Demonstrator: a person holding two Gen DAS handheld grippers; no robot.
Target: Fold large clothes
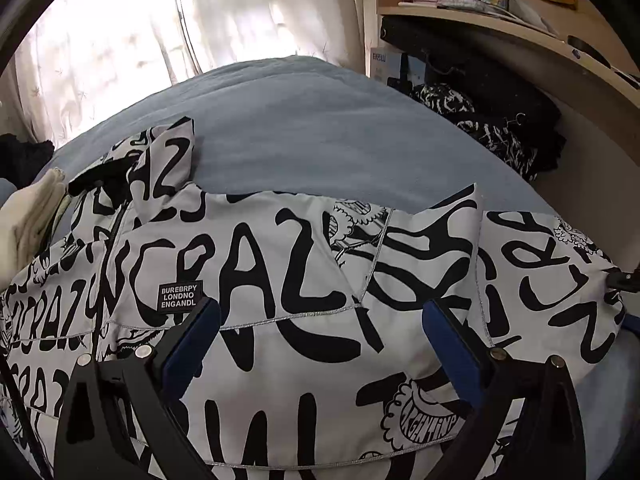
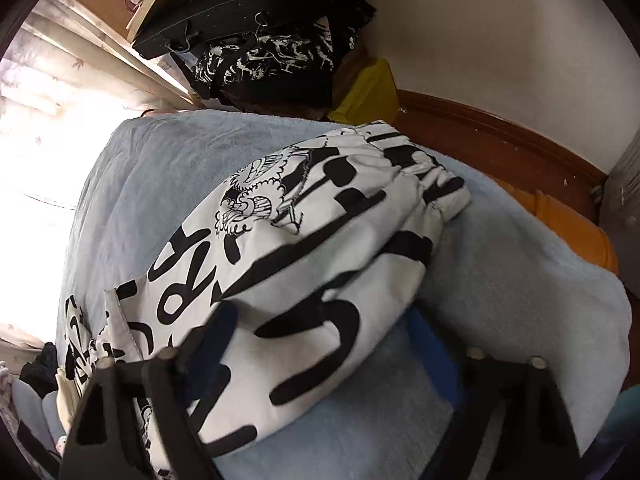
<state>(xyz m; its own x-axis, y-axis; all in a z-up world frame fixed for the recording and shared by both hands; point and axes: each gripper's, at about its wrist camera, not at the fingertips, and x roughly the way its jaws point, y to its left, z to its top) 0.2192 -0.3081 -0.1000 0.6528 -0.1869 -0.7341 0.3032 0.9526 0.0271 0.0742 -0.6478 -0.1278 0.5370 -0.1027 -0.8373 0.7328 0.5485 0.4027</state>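
A: Where does the garment lie?

B: The white jacket [image 1: 280, 264] with black lettering is spread over the blue-grey bed cover [image 1: 320, 128]. In the left wrist view it fills the lower half, from 8 o'clock across to 4 o'clock. A small black label [image 1: 179, 295] sits on it just beside the left finger's tip, at about 9 o'clock from picture centre.

A: Left claw?

B: The left claw [image 1: 320, 312] stands wide apart over the jacket's chest. Blue pads [image 1: 192, 344] face each other with flat cloth lying between them; neither pad presses on it. Nothing gripped.

A: Right claw?

B: The right claw [image 2: 320, 344] has its jaws apart. A sleeve [image 2: 320, 216] with a gathered cuff [image 2: 432, 176] runs from between the fingers up toward 1 o'clock. The cloth drapes over the left finger's pad; the right pad at 5 o'clock shows clear of it. View is blurred, so contact is uncertain, but no pinch is seen.

A: Surroundings?

B: Curtain [image 1: 120, 40] at 11 o'clock in the left view, shelf [image 1: 500, 28] at 1 o'clock, a dark patterned clothes pile [image 2: 272, 56] at 12 o'clock in the right view. Wooden bed frame [image 2: 500, 136] at 2 o'clock there.
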